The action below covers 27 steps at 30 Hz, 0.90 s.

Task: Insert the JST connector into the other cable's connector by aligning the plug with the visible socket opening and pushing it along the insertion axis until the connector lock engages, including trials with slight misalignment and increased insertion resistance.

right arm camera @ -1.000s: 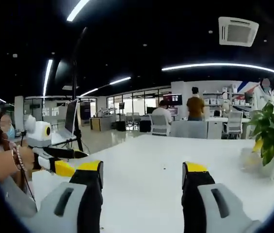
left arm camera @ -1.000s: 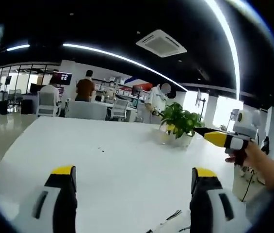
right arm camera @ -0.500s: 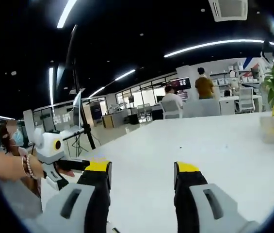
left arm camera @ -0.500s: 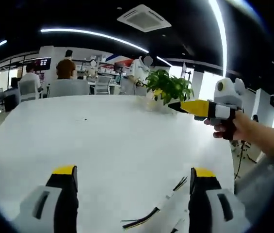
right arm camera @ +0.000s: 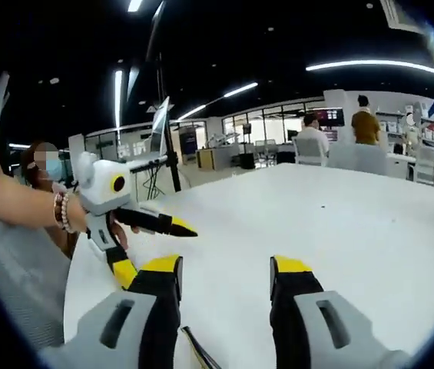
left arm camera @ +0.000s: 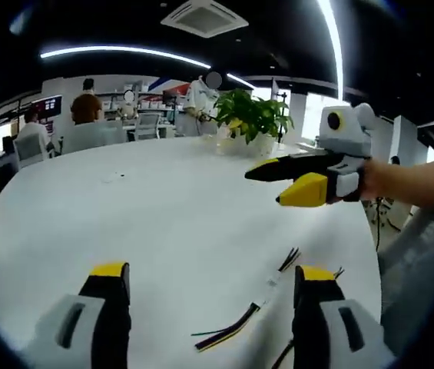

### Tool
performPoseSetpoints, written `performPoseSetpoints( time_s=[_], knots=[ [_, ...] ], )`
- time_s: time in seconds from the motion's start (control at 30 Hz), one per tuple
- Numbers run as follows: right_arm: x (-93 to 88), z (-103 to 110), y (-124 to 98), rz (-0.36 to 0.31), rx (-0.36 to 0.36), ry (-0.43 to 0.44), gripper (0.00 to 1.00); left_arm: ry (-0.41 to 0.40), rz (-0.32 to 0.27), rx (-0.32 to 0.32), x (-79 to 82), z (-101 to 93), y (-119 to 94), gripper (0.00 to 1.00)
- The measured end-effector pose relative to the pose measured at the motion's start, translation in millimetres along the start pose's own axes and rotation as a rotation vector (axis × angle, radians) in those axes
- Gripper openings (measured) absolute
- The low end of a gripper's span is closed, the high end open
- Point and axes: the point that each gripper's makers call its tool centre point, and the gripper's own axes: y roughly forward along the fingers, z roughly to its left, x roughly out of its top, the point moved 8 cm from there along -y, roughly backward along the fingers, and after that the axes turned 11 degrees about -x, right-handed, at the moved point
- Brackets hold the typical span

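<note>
each gripper has a light grey moulded body with a dark slot on each side, and two black jaws capped in yellow. the left gripper (left arm camera: 205, 280) and the right gripper (right arm camera: 224, 269) look alike. seen from the side, the right gripper (left arm camera: 297, 181) tapers to yellow-and-black points. the left gripper (right arm camera: 155, 227) does too. the person wears a beaded bracelet (right arm camera: 63, 213) and grey clothing (right arm camera: 21, 296).

Open-plan office, dark ceiling with long strip lights (left arm camera: 124, 52) and a ceiling AC vent (left arm camera: 203, 17). Big white table (left arm camera: 147, 223), potted plant (left arm camera: 251, 117) at far edge. Office chairs (right arm camera: 370, 157), glass partitions (right arm camera: 259, 142) behind.
</note>
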Motion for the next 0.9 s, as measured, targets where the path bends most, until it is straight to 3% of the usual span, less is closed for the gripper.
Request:
performPoseSetpoints(
  time_s=[0.1,0.23,0.47,0.77,0.9],
  knots=[
    [-7.9,6,2,0.019,0.042,-0.021,0.41,0.010,0.018,-0.038,-2.6,-4.3,1,0.82],
    [-18.5,13,3,0.053,0.096,-0.051,0.37,0.058,0.068,-0.068,-10.3,-8.1,3,0.66],
    [-34.8,21,4,0.138,0.152,-0.122,0.33,0.092,0.114,-0.106,-15.9,-13.8,6,0.58],
    [-43.0,28,3,0.198,0.206,-0.174,0.24,0.131,0.154,-0.159,-17.6,-20.2,7,0.40],
    [-43.7,28,2,0.206,0.214,-0.177,0.18,0.177,0.199,-0.173,-19.4,-23.3,8,0.29]
  ],
)
